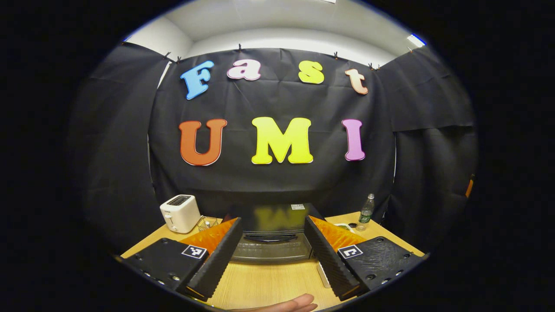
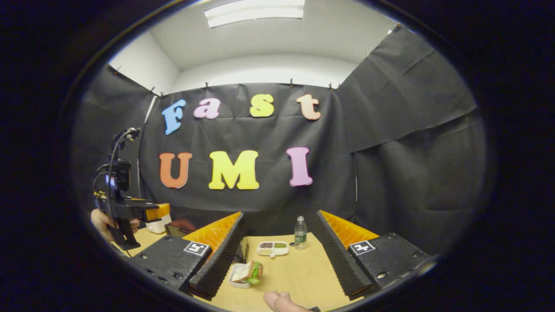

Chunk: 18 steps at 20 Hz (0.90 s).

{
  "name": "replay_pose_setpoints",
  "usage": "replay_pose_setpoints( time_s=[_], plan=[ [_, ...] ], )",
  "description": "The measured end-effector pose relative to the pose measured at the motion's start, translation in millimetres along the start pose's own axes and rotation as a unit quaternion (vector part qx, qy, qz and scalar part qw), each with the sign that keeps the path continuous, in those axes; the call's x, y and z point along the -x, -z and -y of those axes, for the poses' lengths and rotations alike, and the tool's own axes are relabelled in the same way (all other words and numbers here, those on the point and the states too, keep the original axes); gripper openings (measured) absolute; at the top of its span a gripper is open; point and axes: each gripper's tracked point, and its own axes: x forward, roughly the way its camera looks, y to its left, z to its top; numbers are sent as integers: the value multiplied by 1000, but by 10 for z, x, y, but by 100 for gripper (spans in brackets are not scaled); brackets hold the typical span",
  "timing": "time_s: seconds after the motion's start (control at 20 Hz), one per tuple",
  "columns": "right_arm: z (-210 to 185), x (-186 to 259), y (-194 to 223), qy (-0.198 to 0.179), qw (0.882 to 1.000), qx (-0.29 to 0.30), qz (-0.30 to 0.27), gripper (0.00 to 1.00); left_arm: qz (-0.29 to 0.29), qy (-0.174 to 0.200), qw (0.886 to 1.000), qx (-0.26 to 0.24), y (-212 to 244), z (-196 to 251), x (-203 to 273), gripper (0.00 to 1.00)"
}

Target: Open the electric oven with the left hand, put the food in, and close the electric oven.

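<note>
In the left gripper view a black electric oven with a glass door and a dark handle stands shut on the wooden table, straight ahead. My left gripper is open, its fingers framing the oven door from a short distance. In the right gripper view a sandwich on a small white dish lies on the table just ahead of the left finger. My right gripper is open and holds nothing. The left gripper, held by a hand, shows at the far left of that view.
A white toaster stands left of the oven with a small wire rack beside it. A water bottle and a white divided tray with food sit at the back of the wooden table. Fingers show at the bottom edge.
</note>
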Motion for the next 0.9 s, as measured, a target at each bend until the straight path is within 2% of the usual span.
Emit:
replay_pose_setpoints(
  time_s=[0.2,0.3,0.4,0.75,0.9],
  plan=[
    [253,-117,51,28,1000,-5,5,99,-54,3,999,-1,394,37,-647,94],
    [344,-163,111,34,999,-5,2,100,-81,-5,997,-5,577,4,-853,94],
    [398,-211,170,36,999,-7,-2,100,-96,4,995,-3,725,74,-996,94],
    [498,-255,226,41,999,-3,5,100,-155,-9,988,-16,1177,17,-1260,96],
    [500,-226,198,43,999,-4,13,100,-160,-9,987,-10,1196,19,-1253,98]
  ],
)
